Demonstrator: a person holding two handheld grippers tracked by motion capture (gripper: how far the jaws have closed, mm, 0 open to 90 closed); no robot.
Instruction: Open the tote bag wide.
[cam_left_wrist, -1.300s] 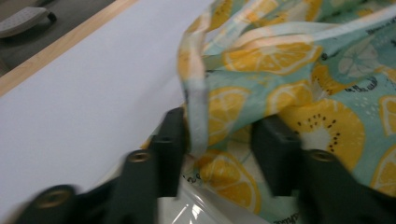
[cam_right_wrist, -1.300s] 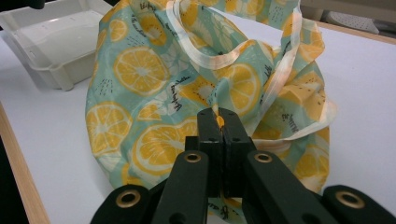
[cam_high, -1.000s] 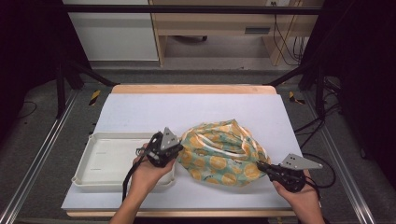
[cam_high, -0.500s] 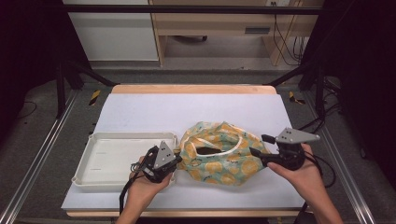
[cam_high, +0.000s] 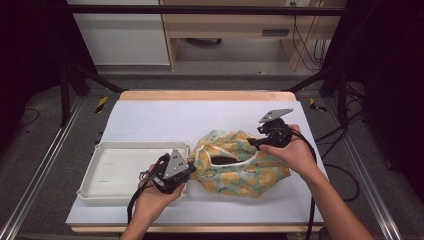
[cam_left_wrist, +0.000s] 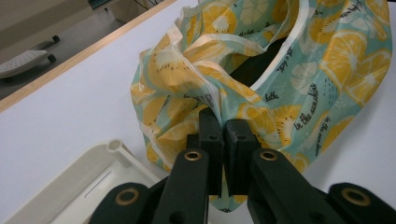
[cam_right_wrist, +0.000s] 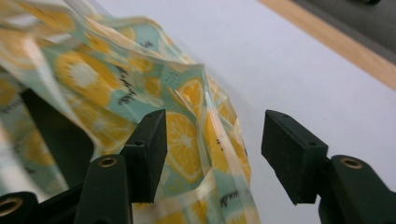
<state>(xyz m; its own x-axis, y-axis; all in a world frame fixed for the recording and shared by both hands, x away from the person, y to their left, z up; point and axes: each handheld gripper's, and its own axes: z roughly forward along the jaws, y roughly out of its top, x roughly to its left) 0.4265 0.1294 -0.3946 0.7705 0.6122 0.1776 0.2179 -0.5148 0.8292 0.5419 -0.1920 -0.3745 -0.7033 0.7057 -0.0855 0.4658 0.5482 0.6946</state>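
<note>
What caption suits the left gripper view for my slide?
Left gripper with jaws shut on a fold of the lemon-print bag, beside a white tray.

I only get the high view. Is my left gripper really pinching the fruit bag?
Observer: Yes. In the left gripper view, the left gripper is shut on a bunched fold of the bag.
Operator: And my right one?
Observer: In its own view, the right gripper is open. Its jaws have just been closing a little, and the bag's edge hangs between them unclamped.
</note>
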